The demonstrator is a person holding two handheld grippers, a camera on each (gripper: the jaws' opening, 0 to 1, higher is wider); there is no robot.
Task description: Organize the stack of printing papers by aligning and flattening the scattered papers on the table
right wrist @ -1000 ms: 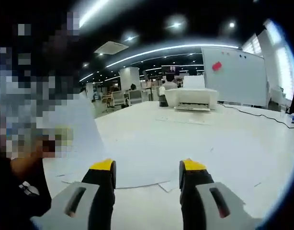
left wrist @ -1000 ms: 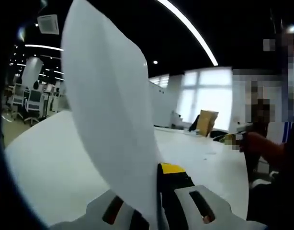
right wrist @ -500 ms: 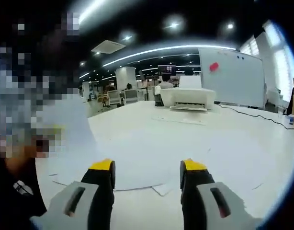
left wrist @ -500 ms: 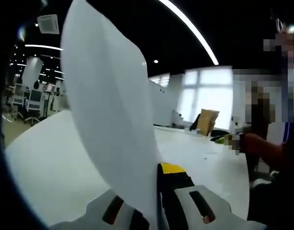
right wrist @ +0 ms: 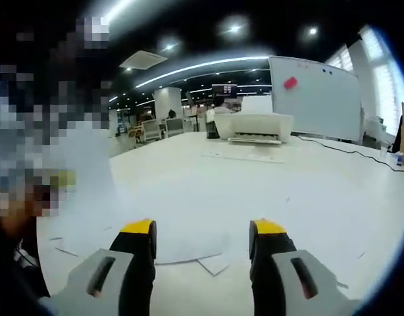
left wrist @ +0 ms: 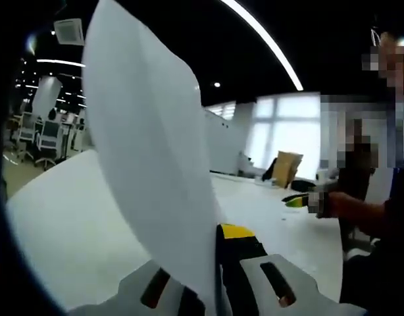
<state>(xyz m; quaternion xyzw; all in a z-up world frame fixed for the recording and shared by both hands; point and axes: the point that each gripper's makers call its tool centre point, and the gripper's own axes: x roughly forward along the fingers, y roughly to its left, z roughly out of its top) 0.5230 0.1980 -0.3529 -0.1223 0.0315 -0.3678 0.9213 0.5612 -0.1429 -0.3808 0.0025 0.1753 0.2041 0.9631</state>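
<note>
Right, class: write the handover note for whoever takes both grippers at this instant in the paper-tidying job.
Left gripper: shut on a sheet of paper, held upright above the table.
Right gripper: open, holding nothing, over the loose papers.
Papers lie flat on the table but with edges misaligned; a printer sits farther back.
Done: one sheet lifted.
Left: return it, square the edges, flatten the stack.

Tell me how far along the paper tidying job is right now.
Early on, it seems. Nothing looks finished: the sheets on the table ahead of the right gripper lie as a loose pile of papers with corners sticking out. In hand: the left gripper is shut on one raised sheet, while the right is open and empty. Left to do: lay that sheet down, square the edges and flatten the pile.
</note>
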